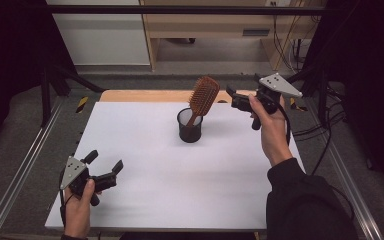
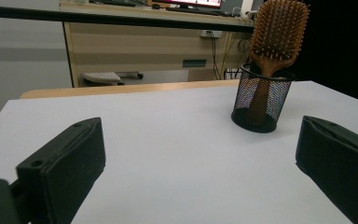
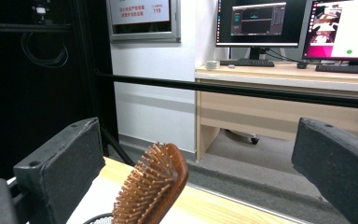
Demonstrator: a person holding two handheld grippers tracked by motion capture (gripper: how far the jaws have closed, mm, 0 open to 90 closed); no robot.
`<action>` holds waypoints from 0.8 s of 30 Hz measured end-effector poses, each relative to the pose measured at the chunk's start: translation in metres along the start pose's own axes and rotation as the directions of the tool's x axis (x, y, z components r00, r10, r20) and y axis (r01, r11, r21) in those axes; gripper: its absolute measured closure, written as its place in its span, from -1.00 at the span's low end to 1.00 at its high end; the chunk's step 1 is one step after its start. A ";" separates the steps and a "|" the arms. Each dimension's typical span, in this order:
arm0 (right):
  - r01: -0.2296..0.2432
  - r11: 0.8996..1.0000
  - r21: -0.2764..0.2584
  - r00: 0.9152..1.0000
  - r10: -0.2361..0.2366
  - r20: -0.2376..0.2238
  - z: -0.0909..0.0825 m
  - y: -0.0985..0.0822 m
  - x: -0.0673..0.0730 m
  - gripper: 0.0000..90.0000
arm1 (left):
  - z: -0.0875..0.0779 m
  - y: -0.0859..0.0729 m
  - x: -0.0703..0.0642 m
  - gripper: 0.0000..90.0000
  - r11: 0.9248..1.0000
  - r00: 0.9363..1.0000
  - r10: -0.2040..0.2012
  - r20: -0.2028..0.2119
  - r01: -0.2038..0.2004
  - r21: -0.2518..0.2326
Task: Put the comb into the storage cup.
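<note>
Here both tongs gape empty: the right tongs (image 1: 236, 96) hang just right of the hairbrush (image 1: 203, 97), the left tongs (image 1: 103, 161) well away at the near-left. The hairbrush stands handle-down in the mesh cup (image 1: 189, 126) on the tabletop (image 1: 180, 185).

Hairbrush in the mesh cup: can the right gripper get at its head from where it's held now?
Probably yes. The right gripper is open, raised just beside the hairbrush head, which stands clear above the mesh cup rim. Nothing sits between them; the left gripper is far off near the table front edge.
</note>
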State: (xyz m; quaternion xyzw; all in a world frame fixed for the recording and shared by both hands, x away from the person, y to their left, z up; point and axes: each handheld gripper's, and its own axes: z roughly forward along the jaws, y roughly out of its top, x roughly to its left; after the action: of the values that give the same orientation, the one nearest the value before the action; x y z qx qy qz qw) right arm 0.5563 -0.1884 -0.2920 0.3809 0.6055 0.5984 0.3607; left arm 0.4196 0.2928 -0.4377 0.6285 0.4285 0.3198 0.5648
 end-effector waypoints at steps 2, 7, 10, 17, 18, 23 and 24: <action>0.001 1.000 0.005 1.000 -0.001 0.001 -0.002 0.000 -0.001 -0.96 | 0.000 0.000 0.000 -0.96 1.000 1.000 -0.002 -0.001 0.002 0.000; 0.007 1.000 0.004 1.000 -0.007 0.004 -0.008 0.001 -0.003 -0.96 | 0.000 0.000 0.000 -0.96 1.000 1.000 -0.001 0.000 0.001 -0.001; 0.022 1.000 0.007 1.000 -0.022 0.007 -0.013 0.001 -0.004 -0.97 | 0.000 0.000 0.000 -0.96 1.000 1.000 -0.002 0.002 0.002 0.000; 0.041 0.999 0.010 0.999 -0.041 0.007 -0.024 -0.002 -0.007 -0.97 | 0.000 0.000 0.000 -0.96 1.000 1.000 0.001 0.003 -0.001 0.003; 0.039 0.999 0.010 0.999 -0.039 0.006 -0.025 -0.002 -0.007 -0.97 | 0.000 0.000 0.000 -0.96 1.000 1.000 0.001 0.003 -0.001 0.003; 0.049 0.999 0.013 0.999 -0.049 0.005 -0.032 -0.005 -0.009 -0.97 | 0.000 0.000 0.000 -0.96 1.000 1.000 0.002 0.002 -0.002 0.003; 0.049 0.999 0.013 0.999 -0.049 0.006 -0.034 -0.006 -0.009 -0.97 | 0.000 0.000 0.000 -0.96 1.000 1.000 0.002 0.002 -0.002 0.002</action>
State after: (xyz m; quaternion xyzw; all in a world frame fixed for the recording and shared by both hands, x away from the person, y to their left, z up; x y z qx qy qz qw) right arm 0.5299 -0.2112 -0.2970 0.3701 0.6176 0.5843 0.3745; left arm 0.4197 0.2932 -0.4381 0.6298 0.4279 0.3191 0.5643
